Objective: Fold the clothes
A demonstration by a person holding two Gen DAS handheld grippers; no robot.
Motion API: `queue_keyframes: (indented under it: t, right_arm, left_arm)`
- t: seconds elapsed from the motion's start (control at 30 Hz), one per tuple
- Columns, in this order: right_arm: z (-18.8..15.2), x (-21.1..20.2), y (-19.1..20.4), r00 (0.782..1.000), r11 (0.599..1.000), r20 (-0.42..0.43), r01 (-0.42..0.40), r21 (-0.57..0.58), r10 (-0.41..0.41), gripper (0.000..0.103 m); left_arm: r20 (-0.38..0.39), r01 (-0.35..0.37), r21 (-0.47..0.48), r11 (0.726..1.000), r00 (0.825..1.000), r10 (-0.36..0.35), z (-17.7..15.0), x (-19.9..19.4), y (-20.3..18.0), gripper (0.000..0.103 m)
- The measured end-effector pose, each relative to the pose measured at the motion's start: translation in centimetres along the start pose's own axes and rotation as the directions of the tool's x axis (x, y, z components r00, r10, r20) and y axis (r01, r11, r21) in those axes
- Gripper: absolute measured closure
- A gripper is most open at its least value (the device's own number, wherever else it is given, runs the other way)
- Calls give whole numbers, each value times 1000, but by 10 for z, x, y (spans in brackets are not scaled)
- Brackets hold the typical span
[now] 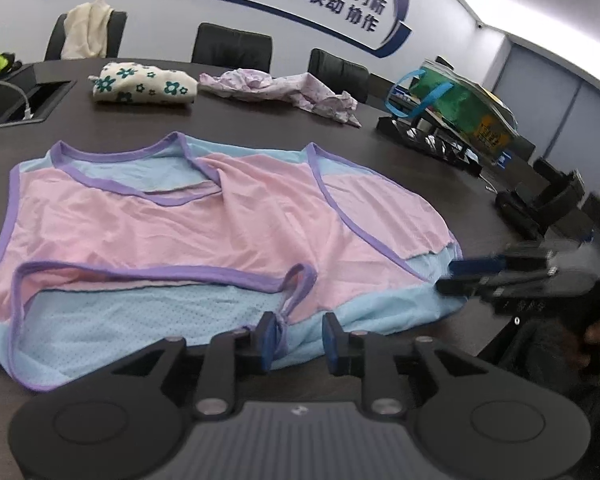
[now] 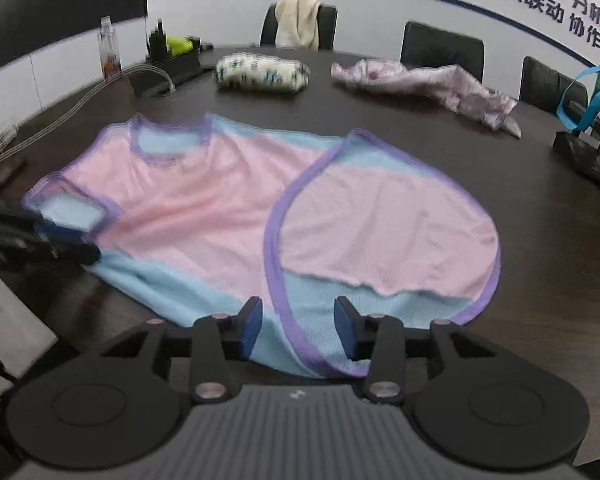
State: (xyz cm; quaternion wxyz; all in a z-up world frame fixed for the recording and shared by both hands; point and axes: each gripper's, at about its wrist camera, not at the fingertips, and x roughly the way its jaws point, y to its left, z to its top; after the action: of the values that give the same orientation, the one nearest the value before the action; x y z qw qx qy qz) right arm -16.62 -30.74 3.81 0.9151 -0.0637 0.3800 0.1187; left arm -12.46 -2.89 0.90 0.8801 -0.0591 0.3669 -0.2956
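Note:
A pink and light-blue sleeveless top (image 1: pixel 180 220) with purple trim lies spread on the dark table (image 1: pixel 268 120), one side folded over the middle. My left gripper (image 1: pixel 301 338) is open over the near blue hem, with a purple strap loop lying against its left pad (image 1: pixel 270 340). In the right wrist view the same top (image 2: pixel 188 208) fills the middle. My right gripper (image 2: pixel 299 326) is open there, the blue hem and purple edge lying between its fingers. Each gripper shows in the other's view: the right gripper (image 1: pixel 452 277) at the hem's right corner, the left gripper (image 2: pixel 80 246) at the left edge.
A folded floral cloth (image 1: pixel 144 84) and a crumpled lilac garment (image 1: pixel 284 90) lie at the table's far side. A green bag with blue handles (image 1: pixel 452 100) and black stands (image 1: pixel 540 200) are on the right. A cable box (image 1: pixel 28 100) sits far left, with chairs (image 1: pixel 232 46) behind.

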Motion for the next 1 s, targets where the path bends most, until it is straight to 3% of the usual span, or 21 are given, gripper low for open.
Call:
queue_keyframes:
  t: [0.1,0.13,0.17,0.33,0.4,0.5,0.57,0.73,0.87,0.9,1.0]
  right_arm:
    - [-5,11,0,1000,1000,-11,-17,14,17,69]
    - [-6,11,0,999,999,-13,-34,16,34,84]
    - [-6,10,0,999,999,-17,-50,17,51,91]
    - [-9,3,-1,999,1000,-41,-23,-3,23,94]
    - [-10,0,-3,999,1000,-38,-14,1,14,94]
    - [-6,-7,-3,999,999,9,-41,12,41,84]
    - [-1,-5,1,996,997,45,-77,4,76,57]
    - [11,17,31,988,987,43,-147,-61,150,57]
    - [17,21,43,978,976,41,-198,-89,203,57]
    - [18,22,43,978,976,39,-200,-86,204,57]
    - [21,26,45,981,978,19,-193,-84,196,57]
  left_arm:
    - [-11,-1,5,1000,1000,1,1,-1,1,85]
    - [-15,-4,10,1000,1000,4,1,-1,1,98]
    - [-20,-10,12,1000,1000,10,1,-2,2,100]
    - [-37,3,23,1000,999,-2,-2,-12,9,100]
    - [-39,23,33,999,999,-22,-3,-19,12,94]
    - [-14,16,72,997,1000,-15,-7,-26,9,80]
    - [-4,-14,57,998,1000,14,-5,-22,8,78]
    - [45,-78,121,990,996,73,1,-18,1,77]
    - [50,-34,217,976,998,24,-2,-21,3,70]
    - [48,-27,246,969,999,16,-2,-20,3,65]
    - [31,-27,297,954,999,19,0,-15,5,63]
